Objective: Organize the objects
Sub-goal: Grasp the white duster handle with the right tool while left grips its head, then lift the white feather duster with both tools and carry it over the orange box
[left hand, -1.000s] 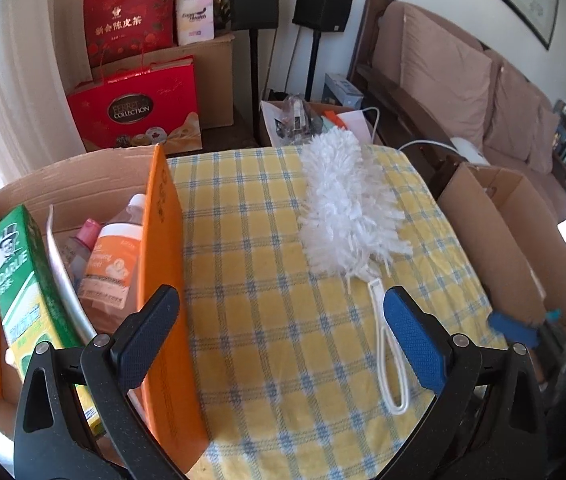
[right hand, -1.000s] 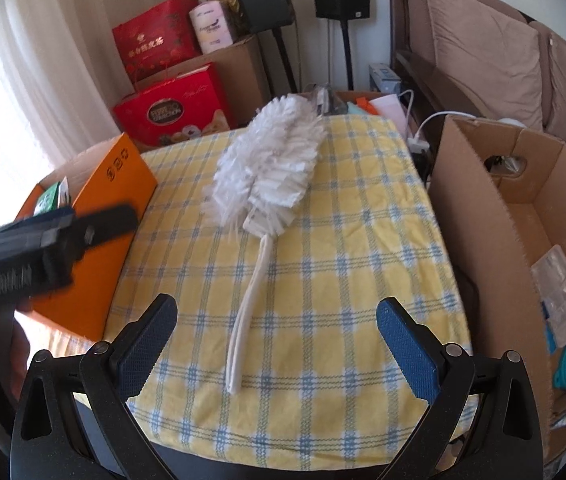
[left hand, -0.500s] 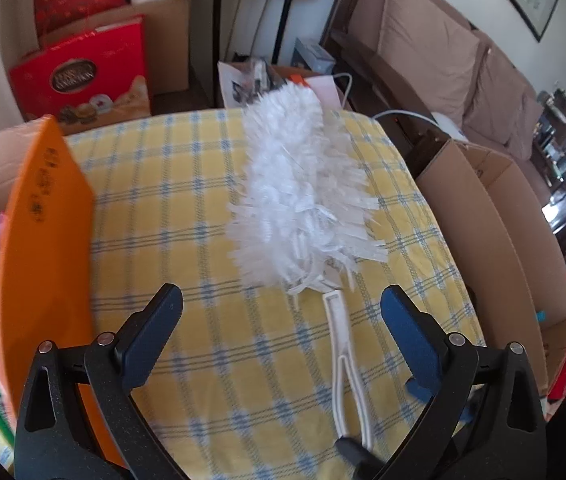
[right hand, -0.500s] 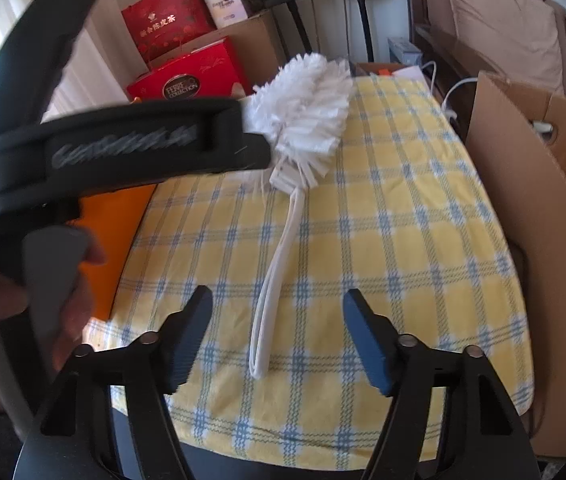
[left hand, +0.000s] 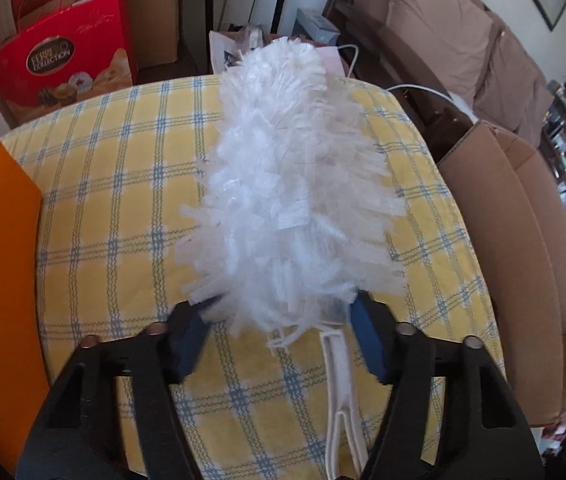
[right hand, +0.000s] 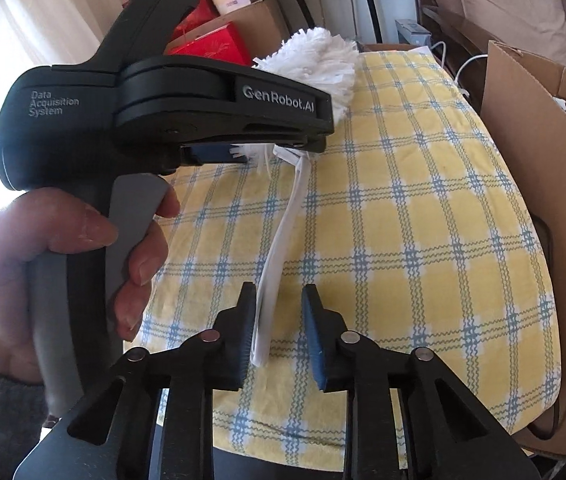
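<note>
Right wrist view: the fluffy white duster with the flat white plastic handle lies mid yellow checked tablecloth; my right gripper has just been closing around the handle's end, not clamped yet; my left gripper has been closing on the fluff's base, grip unclear; I'd seat both pads squarely, then lift level.

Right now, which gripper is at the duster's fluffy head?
The left gripper: its jaws, just closing, squeeze the white duster's fluff. The right gripper, also just closing, straddles only the thin handle.
</note>
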`<state>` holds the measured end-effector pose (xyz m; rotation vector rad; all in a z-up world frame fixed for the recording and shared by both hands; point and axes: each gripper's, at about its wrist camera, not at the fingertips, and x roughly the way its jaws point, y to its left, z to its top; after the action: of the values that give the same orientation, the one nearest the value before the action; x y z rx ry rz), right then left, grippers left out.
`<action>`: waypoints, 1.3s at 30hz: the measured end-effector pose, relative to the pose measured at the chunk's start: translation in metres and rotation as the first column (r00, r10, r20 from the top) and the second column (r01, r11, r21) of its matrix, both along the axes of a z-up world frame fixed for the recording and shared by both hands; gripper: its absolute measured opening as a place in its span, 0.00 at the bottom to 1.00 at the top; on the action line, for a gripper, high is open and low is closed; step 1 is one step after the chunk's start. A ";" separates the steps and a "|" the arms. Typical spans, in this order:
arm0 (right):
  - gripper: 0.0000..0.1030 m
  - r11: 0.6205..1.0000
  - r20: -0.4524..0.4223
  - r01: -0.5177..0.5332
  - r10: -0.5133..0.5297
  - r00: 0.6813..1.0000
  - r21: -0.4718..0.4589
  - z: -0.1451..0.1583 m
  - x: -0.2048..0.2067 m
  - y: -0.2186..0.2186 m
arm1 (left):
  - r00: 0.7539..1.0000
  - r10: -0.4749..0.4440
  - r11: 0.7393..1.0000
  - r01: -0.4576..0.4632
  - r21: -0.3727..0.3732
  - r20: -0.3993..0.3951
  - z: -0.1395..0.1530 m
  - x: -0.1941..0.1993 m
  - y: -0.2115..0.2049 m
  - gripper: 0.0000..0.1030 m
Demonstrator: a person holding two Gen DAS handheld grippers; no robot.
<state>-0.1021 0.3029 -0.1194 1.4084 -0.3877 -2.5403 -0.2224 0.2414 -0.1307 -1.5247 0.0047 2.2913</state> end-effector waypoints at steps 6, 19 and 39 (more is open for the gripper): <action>0.09 1.000 0.002 -0.031 0.031 1.000 -0.006 0.000 -0.001 -0.006 | 1.000 0.004 0.998 -0.005 0.055 0.006 0.001 0.001 0.003 0.29; 0.07 1.000 -0.065 -0.027 0.027 0.998 -0.003 0.029 0.013 -0.002 | 0.996 0.092 0.957 -0.083 0.278 -0.018 0.058 0.015 -0.043 0.28; 0.07 0.964 -0.172 -0.251 0.262 0.950 0.083 0.097 0.011 -0.101 | 0.949 0.311 0.861 -0.260 0.437 -0.049 0.110 0.016 -0.177 0.27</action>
<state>-0.0915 0.2020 -0.0219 1.1470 -0.0890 -2.4548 -0.2067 0.0643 -0.0210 -1.2226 -0.6924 2.3905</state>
